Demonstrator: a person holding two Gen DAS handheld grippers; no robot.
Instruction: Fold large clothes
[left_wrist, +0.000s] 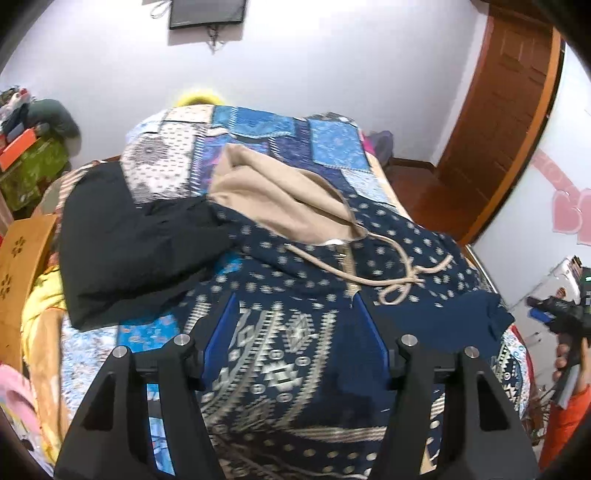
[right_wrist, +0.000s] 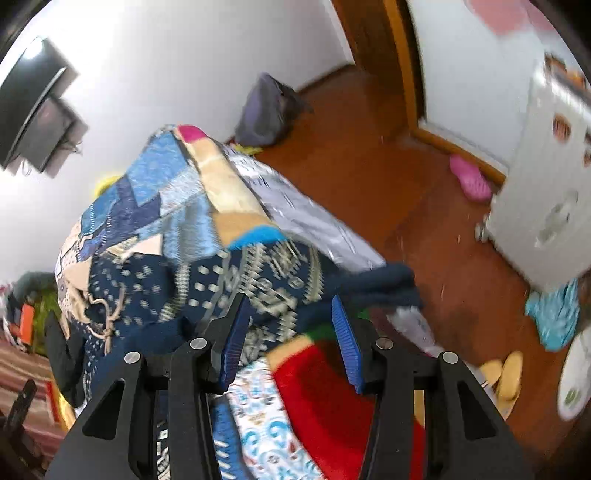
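A navy hoodie (left_wrist: 295, 332) with pale geometric patterning lies spread on the patchwork bed cover (left_wrist: 258, 129). Its beige-lined hood (left_wrist: 273, 195) and drawstring (left_wrist: 399, 280) point toward the far wall. My left gripper (left_wrist: 295, 299) hovers over the hoodie's body, jaws open with nothing pressed between the blue pads. In the right wrist view the same hoodie (right_wrist: 236, 280) drapes toward the bed's edge, and a plain navy sleeve end (right_wrist: 388, 284) hangs just beyond my right gripper (right_wrist: 290, 306). That gripper is open and holds nothing. It also appears as the right gripper (left_wrist: 554, 317) at the far right of the left wrist view, in a hand.
A black garment (left_wrist: 129, 251) lies on the bed left of the hoodie. A red blanket patch (right_wrist: 332, 387) sits beneath the right gripper. On the wooden floor (right_wrist: 424, 229) are a grey bag (right_wrist: 266, 110), a pink slipper (right_wrist: 469, 181) and a white cabinet (right_wrist: 546, 184). A wooden door (left_wrist: 498, 110) stands at the right.
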